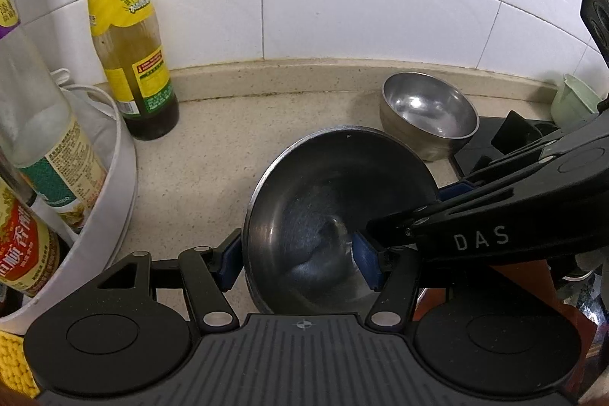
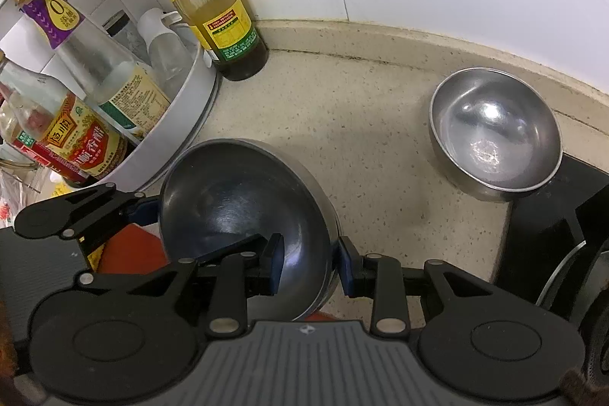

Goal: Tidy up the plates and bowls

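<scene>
two black tongs with blue pads meet on one tilted steel bowl point(image 1: 335, 223) over a speckled counter point(image 1: 198, 155): the left tongs point(image 1: 300, 263) stand about half open with one pad outside the bowl's left wall and one inside it, while the right tongs point(image 2: 310, 267) are nearly closed, pinching the bowl's right rim. beyond the right tongs a second steel bowl point(image 2: 495, 132) sits upright near the tiled wall point(image 1: 380, 6). left of both tongs stand a green and yellow bottle point(image 1: 125, 33) and a white rack point(image 2: 179, 109) of bottles.

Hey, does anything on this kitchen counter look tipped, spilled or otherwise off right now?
Yes: the dark steel bowl is tilted on edge, gripped at its rim by both grippers. The other steel bowl sits half on the black stove edge, leaning. No spills visible.
</scene>
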